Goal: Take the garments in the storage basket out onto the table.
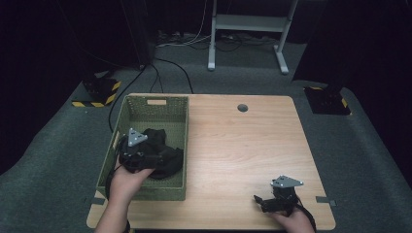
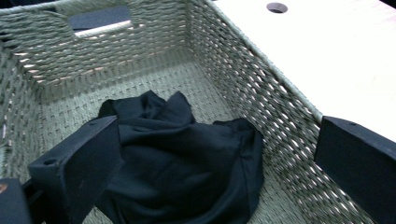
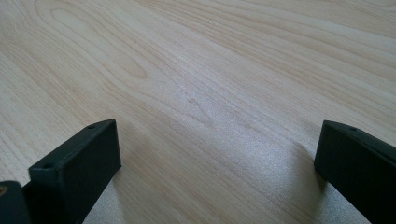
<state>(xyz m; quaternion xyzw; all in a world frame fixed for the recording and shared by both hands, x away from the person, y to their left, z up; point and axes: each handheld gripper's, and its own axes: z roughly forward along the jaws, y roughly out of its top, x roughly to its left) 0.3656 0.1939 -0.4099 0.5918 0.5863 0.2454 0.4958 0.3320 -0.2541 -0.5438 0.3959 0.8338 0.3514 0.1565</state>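
The fingers of the left gripper are spread wide and hold nothing, poised over a black cloth that lies crumpled on the floor of a green woven basket at the left of the surface. The right gripper rests low at the near right of the surface, its fingers also wide and empty over bare wood.

The step in hand looks like picking the cloth out of the basket. To do it well, I would lower the left gripper straight onto the highest fold near the middle of the heap, so both fingers sink into the fabric before closing; a pinch at a loose edge may slip. The right finger sits close to the basket's right wall, so keeping clear of the weave matters, since it could snag.

The cloth is soft, matte and bunched in rounded folds. The basket is rectangular, with a coarse braided weave and a handle slot in its far wall. The surface is pale, smooth wood with visible grain
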